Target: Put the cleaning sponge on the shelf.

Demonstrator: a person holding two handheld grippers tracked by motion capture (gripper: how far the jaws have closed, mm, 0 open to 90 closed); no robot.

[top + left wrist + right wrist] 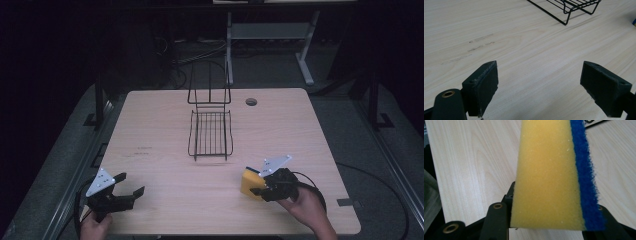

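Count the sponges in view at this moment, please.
1: a yellow sponge with a blue scrub layer, clamped in the right gripper near the table's front right. No other shows.

Only the wire rack [210,134] stands mid-table [160,125]; bare wood lies open all around it, left, right and in front.

This looks like a lab or test room set up for recording, not a home. A plain light-wood table [165,200] with a round cable hole [251,102] near its far edge stands in the middle of the frame on grey carpet [65,150]. The surroundings are dark. At the top centre, loose cables [195,55] lie on the floor beside the white metal legs of another desk [305,62]. Black stand feet [97,117] sit at the table's left and right sides.
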